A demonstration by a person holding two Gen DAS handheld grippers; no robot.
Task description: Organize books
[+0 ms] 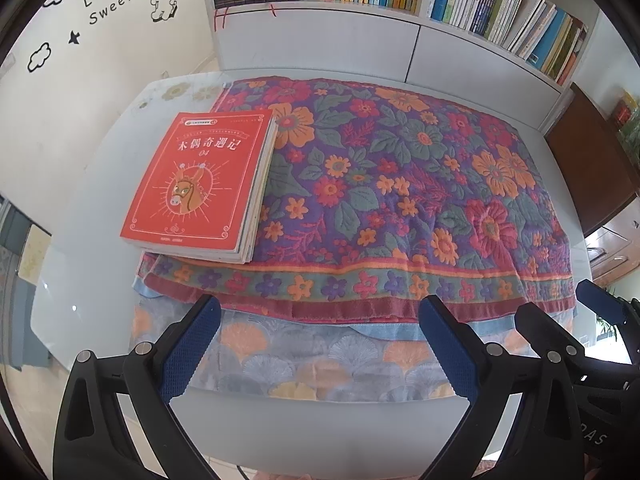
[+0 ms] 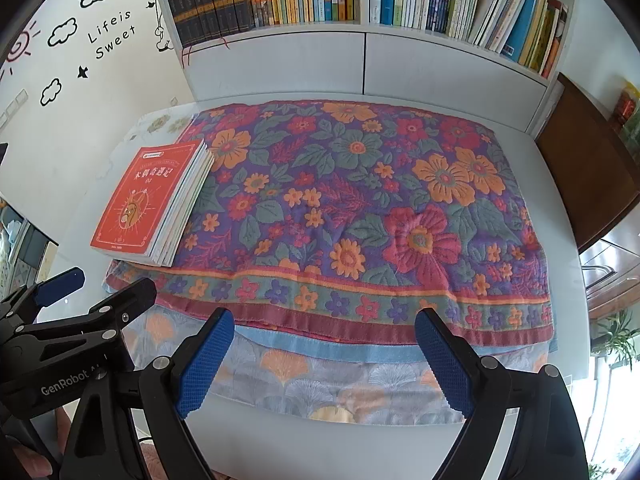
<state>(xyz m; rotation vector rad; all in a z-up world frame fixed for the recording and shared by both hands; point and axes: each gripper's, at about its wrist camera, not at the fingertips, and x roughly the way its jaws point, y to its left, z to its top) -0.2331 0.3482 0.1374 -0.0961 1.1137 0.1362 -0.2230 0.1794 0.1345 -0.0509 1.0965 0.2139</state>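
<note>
Books in a flat stack of thin paperbacks, topped by a red cover bearing a donkey emblem and Chinese title, lie on the far-left corner of the purple floral towel, partly overhanging it onto the white tabletop. Both grippers hover over the towel's near hem, holding nothing. The left gripper, its blue-padded fingers spread wide, faces the towel with the stack ahead and to its left; the right gripper, likewise spread wide and empty, sits further toward the towel's right side, so the left one appears nearer the stack. The stack's long axis runs roughly away from the grippers, tilted slightly rightward at the far end, with page edges facing the towel's middle and its lower books fanned out a little beneath the top one. Beyond the towel's far edge, a white bookshelf holds upright volumes. Whether this stack awaits shelving or has just been squared up here cannot be told.
</note>
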